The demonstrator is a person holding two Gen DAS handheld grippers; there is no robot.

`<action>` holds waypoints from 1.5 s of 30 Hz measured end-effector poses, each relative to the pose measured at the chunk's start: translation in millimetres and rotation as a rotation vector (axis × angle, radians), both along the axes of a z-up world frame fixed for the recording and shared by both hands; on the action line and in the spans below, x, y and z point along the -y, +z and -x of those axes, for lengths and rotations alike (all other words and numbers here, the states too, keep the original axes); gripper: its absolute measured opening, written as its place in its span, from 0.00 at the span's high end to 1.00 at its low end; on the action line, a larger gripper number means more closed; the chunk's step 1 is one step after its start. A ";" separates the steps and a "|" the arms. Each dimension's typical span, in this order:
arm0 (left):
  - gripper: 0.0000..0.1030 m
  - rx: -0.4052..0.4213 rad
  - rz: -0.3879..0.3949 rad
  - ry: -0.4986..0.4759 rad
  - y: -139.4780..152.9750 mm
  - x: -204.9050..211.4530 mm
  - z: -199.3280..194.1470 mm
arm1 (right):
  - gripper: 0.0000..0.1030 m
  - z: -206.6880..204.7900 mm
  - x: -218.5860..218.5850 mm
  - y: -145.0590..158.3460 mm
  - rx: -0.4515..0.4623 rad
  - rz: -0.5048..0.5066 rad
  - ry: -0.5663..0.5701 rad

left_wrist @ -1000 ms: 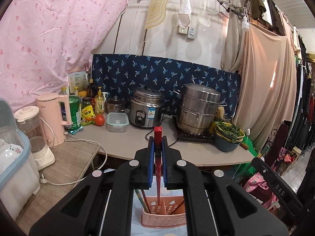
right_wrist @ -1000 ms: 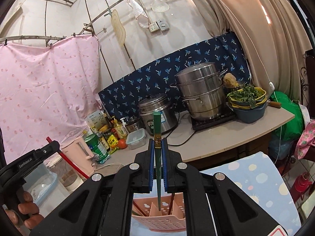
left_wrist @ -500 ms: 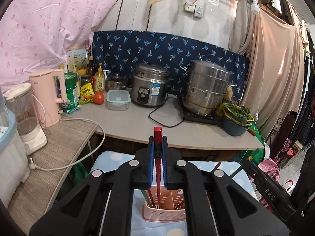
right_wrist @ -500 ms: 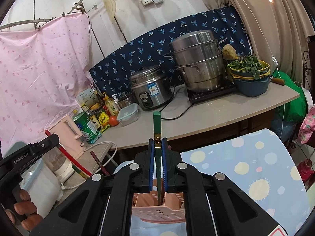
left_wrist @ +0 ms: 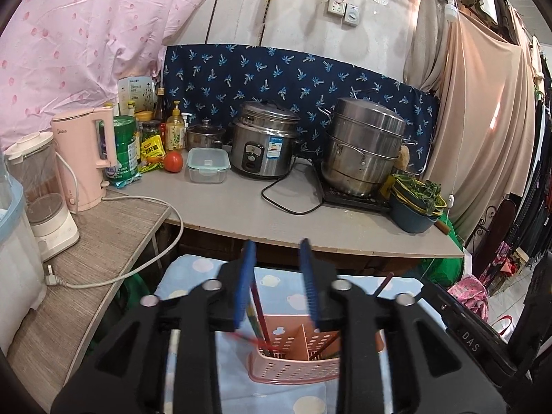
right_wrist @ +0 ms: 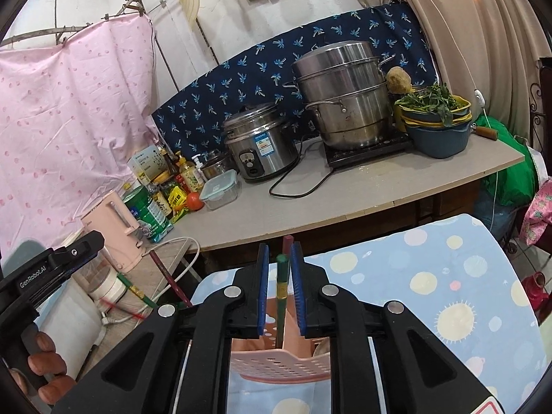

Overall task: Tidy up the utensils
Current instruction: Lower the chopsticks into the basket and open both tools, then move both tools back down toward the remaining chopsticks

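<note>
Both grippers' jaws are opening as I watch: my left gripper spread above the pink utensil basket, my right gripper parting around the green chopstick, which stands upright in that basket.

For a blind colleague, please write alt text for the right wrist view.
The right hand-held gripper is opening around an upright green chopstick standing in a pink perforated utensil basket on a blue dotted cloth. Behind is a counter with a rice cooker and a steel steamer pot.
</note>
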State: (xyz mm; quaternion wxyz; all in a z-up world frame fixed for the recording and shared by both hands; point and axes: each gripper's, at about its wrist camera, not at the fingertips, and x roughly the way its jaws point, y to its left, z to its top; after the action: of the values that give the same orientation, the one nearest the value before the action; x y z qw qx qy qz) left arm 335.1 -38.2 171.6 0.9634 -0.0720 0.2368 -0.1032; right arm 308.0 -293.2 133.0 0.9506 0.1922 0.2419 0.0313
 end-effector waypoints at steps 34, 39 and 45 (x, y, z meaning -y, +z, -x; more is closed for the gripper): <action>0.66 -0.147 -0.140 0.019 -56.6 -10.8 124.7 | 0.85 162.0 -41.2 -48.9 -0.132 0.083 0.144; 0.66 -0.206 -0.171 0.015 -87.1 -13.6 148.7 | 0.85 191.9 -47.3 -75.5 -0.195 0.111 0.170; 0.66 -0.287 -0.201 0.018 -128.0 -17.7 176.1 | 0.85 223.5 -55.2 -107.6 -0.279 0.113 0.207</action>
State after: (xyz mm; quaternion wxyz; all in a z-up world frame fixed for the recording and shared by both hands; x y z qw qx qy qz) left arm 159.1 -20.5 43.6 0.9229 0.0087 0.3804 -0.0592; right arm 84.5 -238.1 25.4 0.9088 0.1149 0.3913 0.0883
